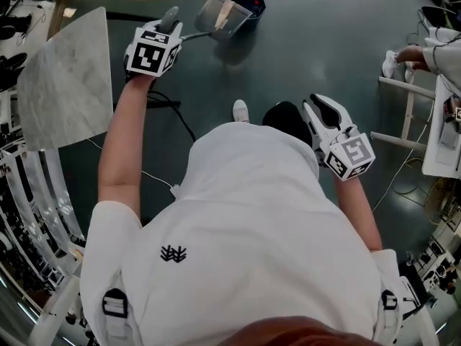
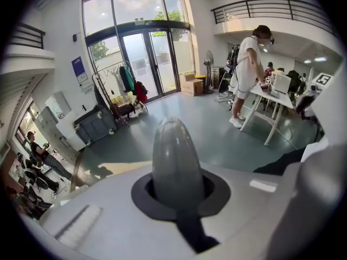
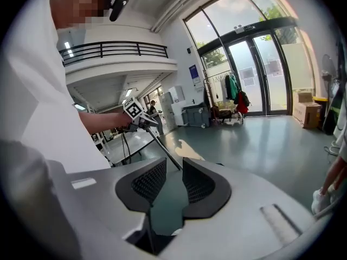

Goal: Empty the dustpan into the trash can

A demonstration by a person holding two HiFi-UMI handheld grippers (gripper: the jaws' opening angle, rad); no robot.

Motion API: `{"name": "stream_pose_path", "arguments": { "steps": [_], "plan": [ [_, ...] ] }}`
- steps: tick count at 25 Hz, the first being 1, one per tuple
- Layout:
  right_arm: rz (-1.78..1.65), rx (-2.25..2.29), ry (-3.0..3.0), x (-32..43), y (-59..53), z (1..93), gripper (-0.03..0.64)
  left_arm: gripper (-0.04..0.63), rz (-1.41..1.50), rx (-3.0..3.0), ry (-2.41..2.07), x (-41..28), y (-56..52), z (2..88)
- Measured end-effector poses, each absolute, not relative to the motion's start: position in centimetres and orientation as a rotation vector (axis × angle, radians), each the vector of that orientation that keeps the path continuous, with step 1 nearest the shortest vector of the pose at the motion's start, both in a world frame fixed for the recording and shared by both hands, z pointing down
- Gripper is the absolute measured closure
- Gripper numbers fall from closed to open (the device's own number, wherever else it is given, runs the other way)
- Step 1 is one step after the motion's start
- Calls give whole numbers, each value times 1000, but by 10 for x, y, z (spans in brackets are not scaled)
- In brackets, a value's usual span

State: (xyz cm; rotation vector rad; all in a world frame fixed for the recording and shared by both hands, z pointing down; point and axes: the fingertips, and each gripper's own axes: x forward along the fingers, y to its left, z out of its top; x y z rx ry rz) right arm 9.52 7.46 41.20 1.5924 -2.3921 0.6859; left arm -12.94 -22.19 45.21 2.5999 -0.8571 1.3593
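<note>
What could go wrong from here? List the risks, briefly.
The dustpan hangs at the rim of the black trash can, so debris may land on the floor.
The left gripper is shut on only the end of the long handle. The pan could twist or slip, and the open right gripper lends no support.
A black cable lies near the person's shoe, a possible trip.

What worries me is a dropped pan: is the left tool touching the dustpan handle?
Touching. The left gripper view shows the left tool shut on the grey dustpan handle, jaws pressed against it.
</note>
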Motion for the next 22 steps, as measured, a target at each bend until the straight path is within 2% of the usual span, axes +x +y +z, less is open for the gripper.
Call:
{"name": "stream_pose_path", "arguments": {
  "steps": [7, 16, 18, 22],
  "plan": [
    [710, 1578, -2382, 156, 7, 414, 546, 535, 1474, 2612, -812, -48, -296, 474],
    [720, 1501, -2408, 253, -85, 412, 546, 535, 1754, 2637, -718, 47, -339, 512],
    [730, 1486, -2416, 269, -97, 413, 546, 535, 1860, 2657, -678, 63, -340, 515],
    [743, 1467, -2435, 297, -113, 414, 546, 538, 2253, 2732, -561, 88, -340, 521]
  ]
}}
